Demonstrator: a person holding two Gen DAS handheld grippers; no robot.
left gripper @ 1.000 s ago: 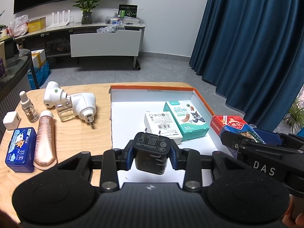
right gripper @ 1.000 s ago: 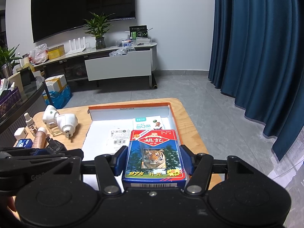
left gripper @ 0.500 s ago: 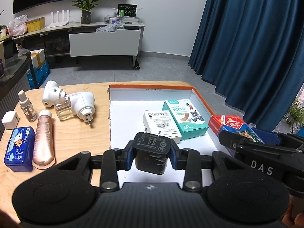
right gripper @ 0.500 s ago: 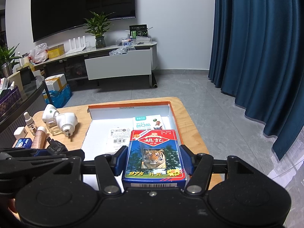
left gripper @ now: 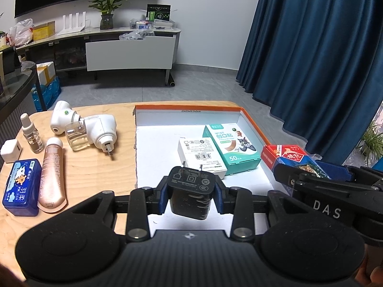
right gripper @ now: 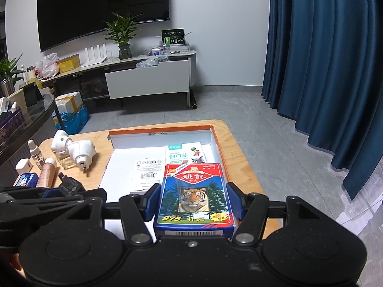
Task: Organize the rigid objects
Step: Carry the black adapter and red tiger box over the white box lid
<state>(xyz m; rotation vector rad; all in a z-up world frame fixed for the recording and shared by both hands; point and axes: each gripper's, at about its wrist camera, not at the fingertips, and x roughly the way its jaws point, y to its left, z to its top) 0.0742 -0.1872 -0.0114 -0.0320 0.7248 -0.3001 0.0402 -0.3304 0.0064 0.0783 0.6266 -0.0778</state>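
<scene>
**Both grippers loaded above the box**

Left hand-held gripper (left gripper: 190,195): closed on a black charger (left gripper: 190,190), prongs pointing away from the camera, held over the near part of the open white box (left gripper: 158,141) with the orange rim.

Right hand-held gripper (right gripper: 193,202): closed on a pack of playing cards (right gripper: 194,195), tiger face up, held over the box's right side.

Inside the box: a white carton (left gripper: 200,154) and a teal bandage box (left gripper: 231,148), lying side by side, apparently touching.

On the wooden counter (left gripper: 95,167), left of the box: two white plug-in units (left gripper: 83,129), a small spray bottle (left gripper: 32,135), a pinkish tube (left gripper: 51,178), a blue tin (left gripper: 21,186) and a white cube adapter (left gripper: 9,150).
</scene>
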